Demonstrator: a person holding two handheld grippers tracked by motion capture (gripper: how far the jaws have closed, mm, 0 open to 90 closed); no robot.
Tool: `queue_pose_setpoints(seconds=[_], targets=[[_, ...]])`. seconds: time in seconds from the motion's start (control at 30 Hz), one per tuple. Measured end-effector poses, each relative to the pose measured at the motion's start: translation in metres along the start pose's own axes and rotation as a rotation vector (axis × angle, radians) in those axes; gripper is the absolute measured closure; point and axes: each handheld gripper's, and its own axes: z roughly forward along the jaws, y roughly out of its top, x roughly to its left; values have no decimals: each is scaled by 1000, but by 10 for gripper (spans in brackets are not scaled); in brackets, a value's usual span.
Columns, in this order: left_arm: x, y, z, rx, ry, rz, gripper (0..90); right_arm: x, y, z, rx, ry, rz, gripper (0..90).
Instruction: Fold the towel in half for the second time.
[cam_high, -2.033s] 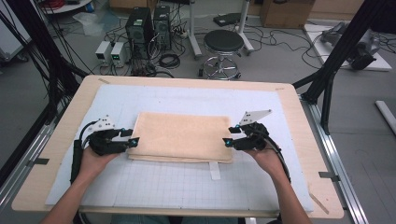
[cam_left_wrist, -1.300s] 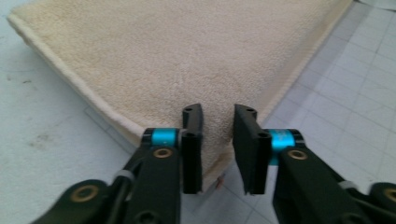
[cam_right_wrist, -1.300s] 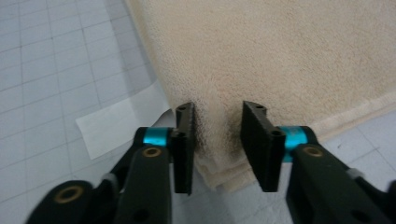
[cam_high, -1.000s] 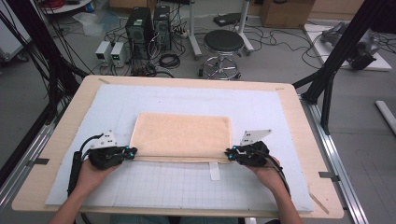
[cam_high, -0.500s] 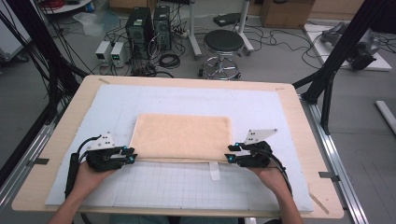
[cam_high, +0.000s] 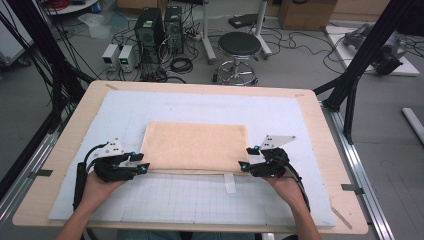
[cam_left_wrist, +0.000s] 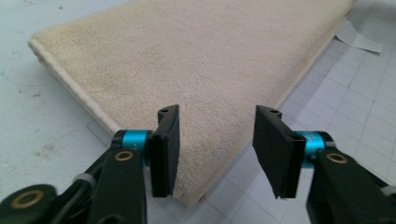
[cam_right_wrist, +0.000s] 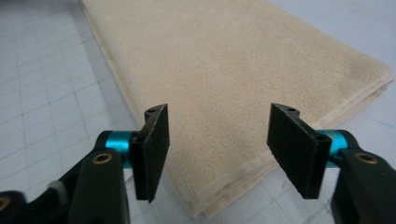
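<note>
A folded beige towel lies flat in the middle of the white gridded mat. My left gripper sits at the towel's near left corner, open, its jaws spread just over that corner. My right gripper stands open at the near right corner, the towel's layered edge showing between its jaws. Neither holds the cloth. A white label tab sticks out from under the towel's near edge.
The mat covers a wooden table with bare margins on all sides. Beyond the far edge stand computer towers, a black stool and loose cables on the floor. Black frame legs rise at the right.
Both grippers came toward the near edge from the towel's sides and now sit at its near corners. The towel looks a fold shorter, its near edge straightened. Both jaws stand open.
</note>
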Motion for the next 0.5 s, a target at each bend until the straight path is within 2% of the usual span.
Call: queue_pose_setpoints(seconds=[0.13, 0.33, 0.5], targets=[[-1, -1, -4, -9, 18, -10, 393, 3, 2, -1, -12, -22, -6, 302], [0, 1, -8, -35, 26, -26, 333, 8, 4, -1, -13, -36, -18, 281], [1, 0, -9, -33, 32, -25, 302, 6, 4, -2, -20, -45, -14, 264]])
